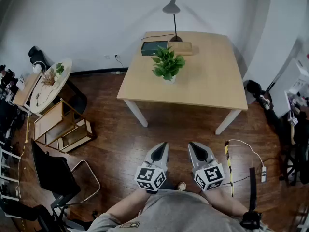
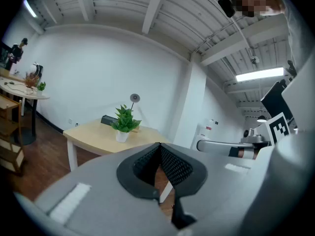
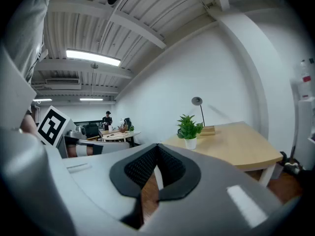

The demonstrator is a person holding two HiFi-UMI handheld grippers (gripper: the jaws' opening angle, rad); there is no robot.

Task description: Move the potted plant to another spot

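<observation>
- Pale wooden table (image 1: 207, 88) carried a leafy green plant in a white pot (image 1: 167, 64).
- Your left gripper (image 1: 162, 146) and right gripper (image 1: 192, 146) were closed, empty, well apart from it.

An office: plain table (image 1: 207, 76), desk lamp (image 1: 172, 14), black chair (image 1: 52, 172), ceiling strip lights (image 3: 93, 58).

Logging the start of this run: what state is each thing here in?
Potted plant: upright on the wooden table, untouched.
Left claw: shut, empty, short of the table.
Right claw: shut, empty, short of the table.
Desk lamp: upright at the table's back edge.
</observation>
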